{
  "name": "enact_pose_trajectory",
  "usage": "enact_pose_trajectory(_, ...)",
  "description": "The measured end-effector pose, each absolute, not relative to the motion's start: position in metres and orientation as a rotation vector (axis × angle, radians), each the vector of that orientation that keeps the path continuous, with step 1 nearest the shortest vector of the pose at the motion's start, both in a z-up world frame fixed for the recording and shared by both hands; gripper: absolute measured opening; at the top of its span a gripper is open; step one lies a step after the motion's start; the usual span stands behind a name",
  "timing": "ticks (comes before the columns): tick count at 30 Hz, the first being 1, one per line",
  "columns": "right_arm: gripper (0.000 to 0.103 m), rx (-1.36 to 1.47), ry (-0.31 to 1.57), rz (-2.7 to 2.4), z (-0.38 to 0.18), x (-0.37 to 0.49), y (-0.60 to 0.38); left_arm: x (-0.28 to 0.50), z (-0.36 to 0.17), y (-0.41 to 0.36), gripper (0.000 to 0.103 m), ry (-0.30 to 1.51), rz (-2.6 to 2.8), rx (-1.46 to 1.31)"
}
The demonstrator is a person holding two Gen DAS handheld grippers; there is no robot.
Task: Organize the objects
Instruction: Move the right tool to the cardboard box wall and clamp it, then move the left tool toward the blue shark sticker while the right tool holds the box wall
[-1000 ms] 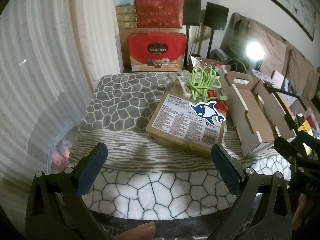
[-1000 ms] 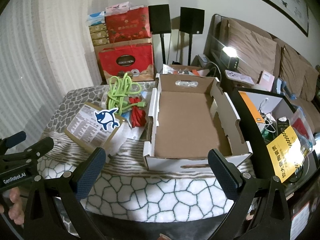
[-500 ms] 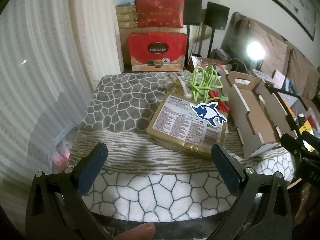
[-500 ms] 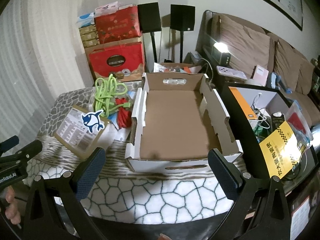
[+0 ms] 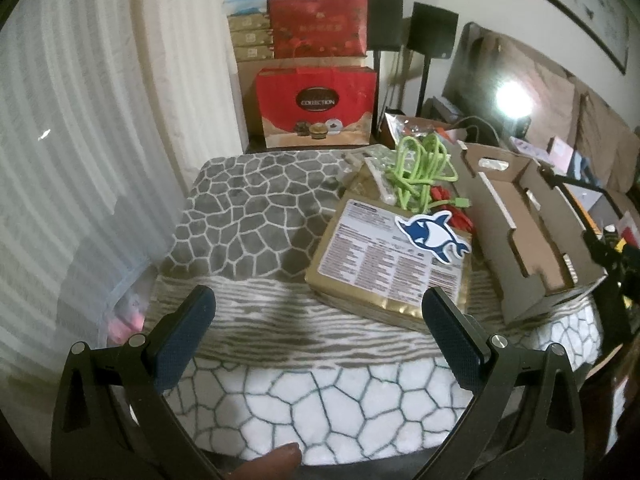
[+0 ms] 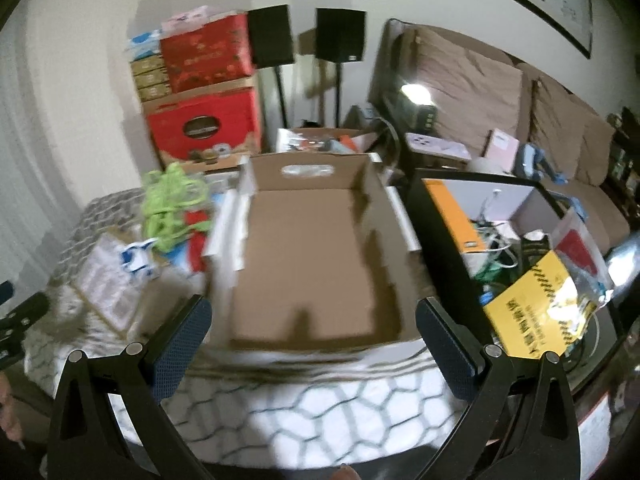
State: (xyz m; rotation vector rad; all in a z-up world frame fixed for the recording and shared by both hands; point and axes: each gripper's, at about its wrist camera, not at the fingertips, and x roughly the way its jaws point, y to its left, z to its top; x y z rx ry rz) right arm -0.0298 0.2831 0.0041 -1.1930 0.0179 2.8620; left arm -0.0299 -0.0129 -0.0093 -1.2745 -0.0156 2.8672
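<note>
A gold packet with a white label and a dolphin sticker lies on the patterned blanket. Behind it lie green cables and red cables. An empty open cardboard box stands to their right. My left gripper is open and empty, hovering near the front of the packet. My right gripper is open and empty over the front edge of the cardboard box. The packet and green cables show blurred at the left of the right wrist view.
Red gift boxes and stacked cartons stand behind the table by a curtain. A black-framed side table full of papers and cables stands right of the box. Speakers and a sofa lie beyond.
The right gripper has swung right and forward, so the cardboard box now sits centred between its fingers; its view is motion-blurred. The left gripper has barely shifted.
</note>
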Motion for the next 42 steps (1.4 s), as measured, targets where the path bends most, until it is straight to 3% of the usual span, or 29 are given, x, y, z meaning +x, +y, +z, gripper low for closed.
enact_pose_trajectory(8, 0.101, -1.244, 0.053, 2.763, -0.015, -0.077, 0.345, -0.056, -0.022, -0.036, 0.103, -0.112, 2.818, -1.333)
enact_pose_trajectory(12, 0.083, -1.320, 0.099, 2.742, -0.029, -0.101, 0.369, -0.065, -0.027, -0.042, 0.103, -0.168, 2.787, -1.358)
enact_pose_trajectory(19, 0.048, -1.406, 0.017, 2.721, -0.046, -0.132, 0.381, -0.077, -0.038, -0.041, 0.103, -0.197, 2.739, -1.396)
enact_pose_trajectory(21, 0.042, -1.422, 0.007, 2.735, -0.048, -0.135, 0.381, -0.080, -0.040, -0.038, 0.103, -0.199, 2.726, -1.404)
enact_pose_trajectory(30, 0.040, -1.517, -0.071, 2.773, -0.056, -0.156, 0.368, -0.089, -0.050, -0.030, 0.103, -0.220, 2.673, -1.443)
enact_pose_trajectory(32, 0.034, -1.585, -0.081, 2.763, -0.064, -0.162, 0.365, -0.090, -0.051, -0.030, 0.103, -0.223, 2.666, -1.448)
enact_pose_trajectory(34, 0.016, -1.630, -0.102, 2.752, -0.071, -0.165, 0.362, -0.091, -0.052, -0.031, 0.103, -0.225, 2.664, -1.453)
enact_pose_trajectory(36, 0.012, -1.595, -0.207, 2.751, -0.073, -0.162, 0.358, -0.092, -0.053, -0.033, 0.103, -0.233, 2.657, -1.460)
enact_pose_trajectory(42, 0.013, -1.600, -0.322, 2.771, -0.074, -0.143, 0.357, -0.092, -0.055, -0.035, 0.103, -0.242, 2.640, -1.470)
